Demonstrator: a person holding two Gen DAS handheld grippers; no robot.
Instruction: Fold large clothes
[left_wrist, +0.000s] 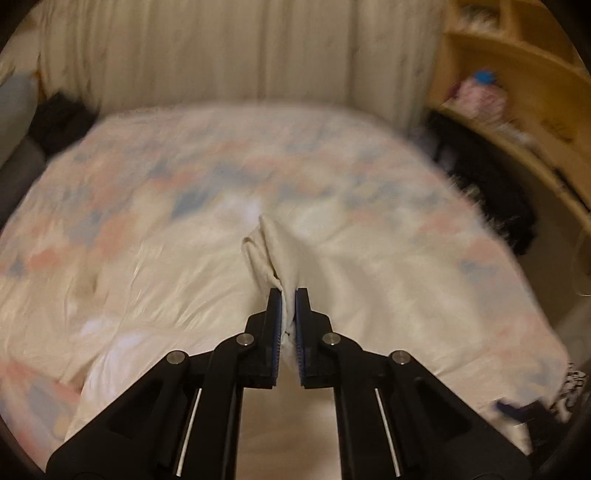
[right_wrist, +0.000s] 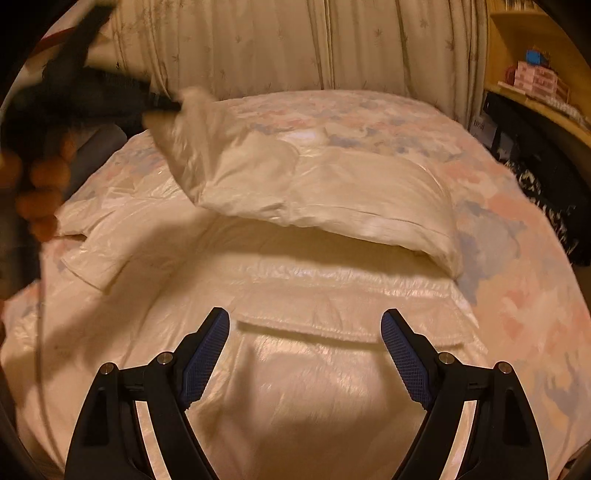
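Pale curtains (right_wrist: 295, 40) hang behind a bed (right_wrist: 517, 295) with a pastel flowered cover, and a wooden shelf unit (right_wrist: 535, 96) stands at the right edge of the frame

Far left in the right wrist view, a person's hand (right_wrist: 37, 181) carries the left gripper (right_wrist: 173, 105), blurred in the upper left. Its fingers are clamped on a corner of one cream jacket (right_wrist: 314, 387), a shiny padded garment spread over the bed. The left wrist view shows the same grip close up: the two blue-padded fingers (left_wrist: 276, 325) are pressed together with a bunch of cream cloth pinched between them at frame centre

From that pinched corner a sleeve or flap of the jacket (right_wrist: 314, 195) runs rightward across the middle of the frame, lifted off the body of the garment and casting a shadow under it. Its long axis lies roughly left to right, tilting down toward the right

Bottom centre, the right gripper (right_wrist: 304, 343) hangs above the jacket's body with its fingers spread wide and nothing between them. A seam or pocket flap lies just ahead of them

My guess is that the fold depends on that raised part: it lies ahead of and above the free fingers, so the left hand is the nearer one, already gripping it, and the right would have to reach forward to help

Count: one jacket, two grippers, one hand visible
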